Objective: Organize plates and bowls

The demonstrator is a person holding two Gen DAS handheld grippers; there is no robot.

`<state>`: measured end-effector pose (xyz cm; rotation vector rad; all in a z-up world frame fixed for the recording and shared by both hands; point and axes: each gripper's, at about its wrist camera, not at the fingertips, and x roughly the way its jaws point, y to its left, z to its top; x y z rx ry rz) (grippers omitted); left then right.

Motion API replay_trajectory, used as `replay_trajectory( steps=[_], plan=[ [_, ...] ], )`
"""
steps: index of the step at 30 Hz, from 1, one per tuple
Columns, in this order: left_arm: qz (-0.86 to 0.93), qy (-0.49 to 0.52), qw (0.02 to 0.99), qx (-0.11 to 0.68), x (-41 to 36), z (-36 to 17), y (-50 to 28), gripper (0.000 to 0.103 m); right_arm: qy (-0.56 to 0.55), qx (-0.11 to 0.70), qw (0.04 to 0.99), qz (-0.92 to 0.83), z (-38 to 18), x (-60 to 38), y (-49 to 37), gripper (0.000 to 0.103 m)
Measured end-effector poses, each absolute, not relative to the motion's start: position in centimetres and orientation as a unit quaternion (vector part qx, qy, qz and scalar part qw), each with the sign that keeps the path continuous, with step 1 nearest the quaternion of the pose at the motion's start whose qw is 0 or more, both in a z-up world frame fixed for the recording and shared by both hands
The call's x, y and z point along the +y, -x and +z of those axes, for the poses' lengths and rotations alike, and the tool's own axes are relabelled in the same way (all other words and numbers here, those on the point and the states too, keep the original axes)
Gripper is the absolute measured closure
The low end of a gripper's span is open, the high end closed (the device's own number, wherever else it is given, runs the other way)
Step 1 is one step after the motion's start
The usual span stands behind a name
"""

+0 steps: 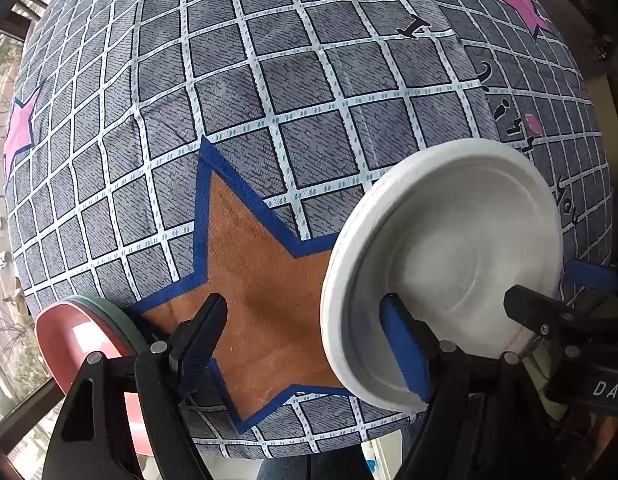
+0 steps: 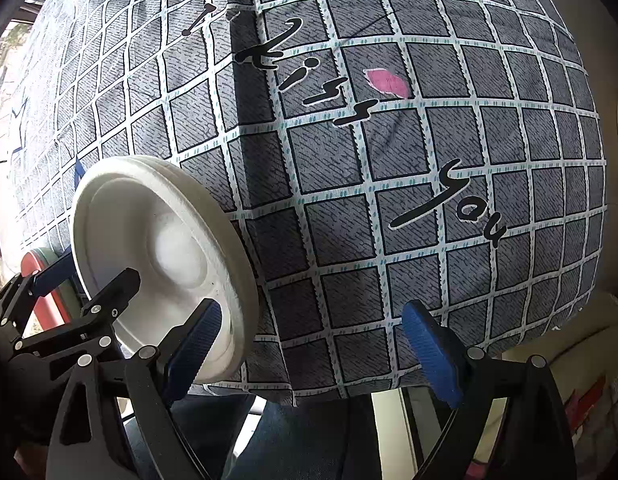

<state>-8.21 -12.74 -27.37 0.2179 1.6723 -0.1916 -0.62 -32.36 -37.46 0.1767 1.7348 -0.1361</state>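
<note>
Plates frame the left wrist view: a red plate at lower left, white plates at lower right. Between them the left gripper stands wide, holding nothing, over a checked cloth. The right gripper also gapes empty.

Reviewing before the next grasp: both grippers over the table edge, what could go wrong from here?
1. The white plates lie near the tablecloth's front edge; a nudge could tip them off.
2. The left gripper and right gripper, both open, flank the same stack and may collide.
3. The red plate at the table's edge sits close to the left gripper.
</note>
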Motion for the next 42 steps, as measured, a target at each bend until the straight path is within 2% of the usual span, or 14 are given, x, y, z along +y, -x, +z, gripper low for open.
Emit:
replay_trajectory(
  steps=[5, 7, 9, 10, 12, 13, 15, 16, 26, 42],
  plan=[
    [-0.086, -0.094, 0.66, 0.741, -14.7, -29.9, 7.8, 0.022, -0.061, 0.761, 0.644, -0.048, -39.3, -31.8, 0.4, 0.011],
    [-0.086, -0.09, 0.661, 0.74, -15.6, -30.7, 7.5, 0.022, -0.065, 0.763, 0.642, -0.042, -40.1, -31.5, 0.5, 0.02],
    [-0.092, -0.079, 0.661, 0.741, -16.4, -31.2, 7.1, 0.028, -0.086, 0.765, 0.637, -0.026, -40.9, -31.4, 0.4, 0.036],
    [-0.094, -0.078, 0.661, 0.74, -16.8, -31.3, 6.9, 0.03, -0.094, 0.766, 0.635, -0.019, -41.2, -31.3, 0.4, 0.04],
    [-0.104, -0.082, 0.662, 0.738, -17.9, -31.7, 6.8, 0.039, -0.107, 0.766, 0.634, -0.004, -41.6, -30.8, 0.0, 0.06],
    [-0.11, -0.082, 0.662, 0.737, -18.4, -31.7, 6.6, 0.043, -0.106, 0.766, 0.634, 0.002, -41.8, -30.3, -0.3, 0.064],
    [-0.123, -0.08, 0.66, 0.737, -19.4, -32.1, 6.6, 0.059, -0.092, 0.766, 0.636, 0.01, -42.1, -29.2, -0.5, 0.074],
    [-0.129, -0.075, 0.658, 0.738, -19.9, -32.2, 6.5, 0.063, -0.09, 0.766, 0.637, 0.014, -42.3, -28.7, -0.5, 0.077],
    [-0.135, -0.072, 0.657, 0.738, -22.6, -33.4, 6.1, 0.064, -0.075, 0.773, 0.63, 0.005, -44.2, -27.0, -1.1, 0.077],
    [-0.09, -0.04, 0.66, 0.745, -20.6, -36.7, 7.6, 0.064, -0.044, 0.786, 0.615, 0.037, -49.3, -12.8, -0.6, 0.077]
  ],
)
